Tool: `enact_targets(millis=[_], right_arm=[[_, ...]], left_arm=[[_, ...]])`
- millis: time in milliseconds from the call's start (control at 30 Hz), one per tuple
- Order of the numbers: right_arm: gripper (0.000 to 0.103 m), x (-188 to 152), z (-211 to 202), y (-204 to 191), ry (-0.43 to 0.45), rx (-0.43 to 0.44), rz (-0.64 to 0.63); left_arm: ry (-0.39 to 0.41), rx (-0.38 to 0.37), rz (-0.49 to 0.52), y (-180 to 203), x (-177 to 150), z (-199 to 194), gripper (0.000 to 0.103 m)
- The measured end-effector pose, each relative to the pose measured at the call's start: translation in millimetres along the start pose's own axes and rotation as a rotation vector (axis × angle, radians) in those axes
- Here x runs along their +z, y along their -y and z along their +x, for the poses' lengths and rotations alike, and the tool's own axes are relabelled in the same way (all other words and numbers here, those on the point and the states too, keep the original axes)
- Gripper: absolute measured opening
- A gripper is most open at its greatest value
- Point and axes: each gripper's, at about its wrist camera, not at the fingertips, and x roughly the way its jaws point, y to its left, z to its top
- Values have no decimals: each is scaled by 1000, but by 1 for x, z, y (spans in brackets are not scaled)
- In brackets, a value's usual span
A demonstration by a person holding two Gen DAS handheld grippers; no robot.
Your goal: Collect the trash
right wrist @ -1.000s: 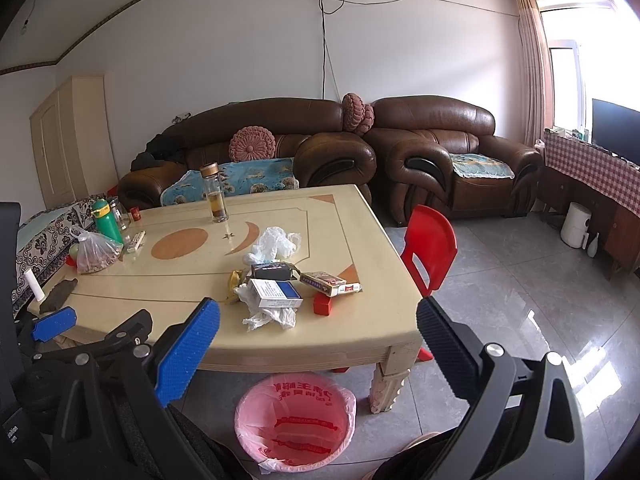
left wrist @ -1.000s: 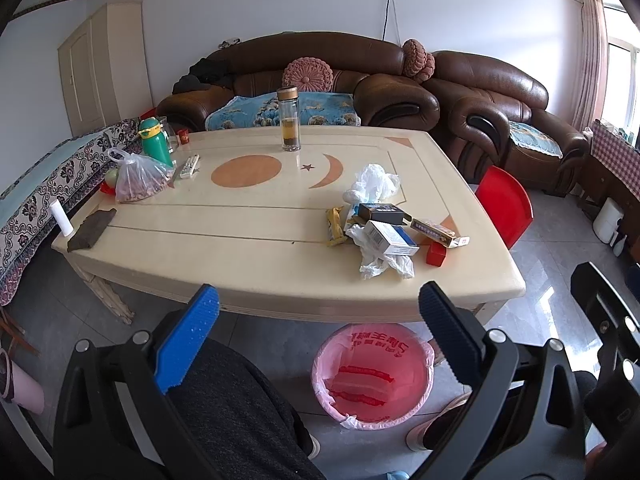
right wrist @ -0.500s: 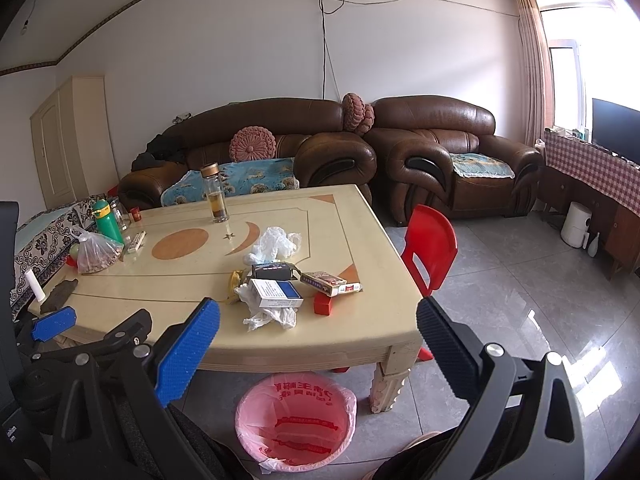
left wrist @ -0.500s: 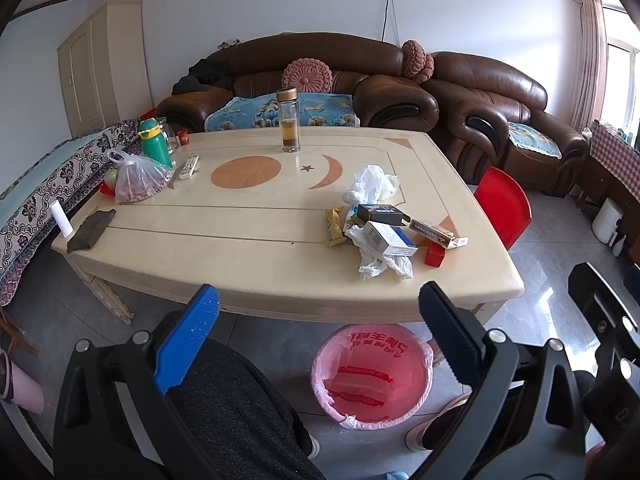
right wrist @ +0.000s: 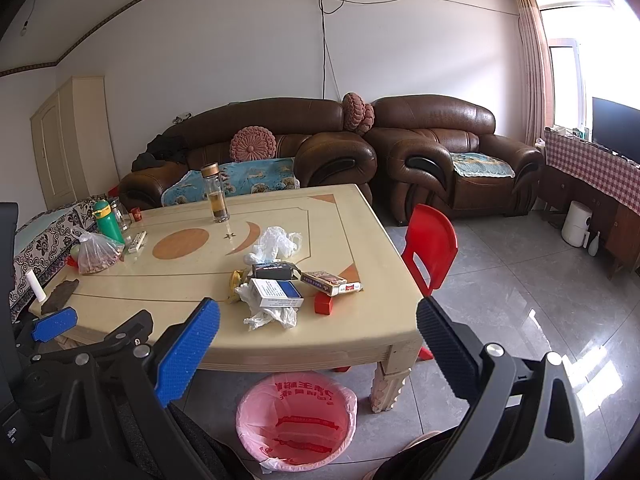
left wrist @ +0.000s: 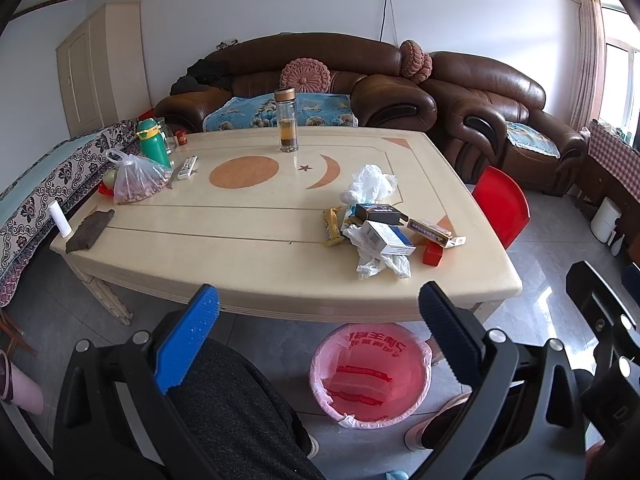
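On the table, a heap of boxes and crumpled bags lies toward the near right corner, a glass bottle stands at the far middle, and a tied bag, a flask and a remote sit at the far left. A lined bin stands on the floor just before the table's near edge, below the heap. A chair stands to the table's right, and sofas run behind it.
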Motion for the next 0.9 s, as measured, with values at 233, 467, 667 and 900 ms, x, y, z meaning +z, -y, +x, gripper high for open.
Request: enact_targets(millis=[233,467,667,900], right_arm=[[97,0,0,0,0,0,-1],[97,0,0,0,0,2,2],[97,0,-1,0,1,0,3],[97,0,-1,0,2,0,3]], left_arm=[[1,0,0,0,0,0,98],[0,-1,0,1,1,-1,98],[2,-1,-1,3,1,-3,98],[2,-2,-1,1,2,-2,98]])
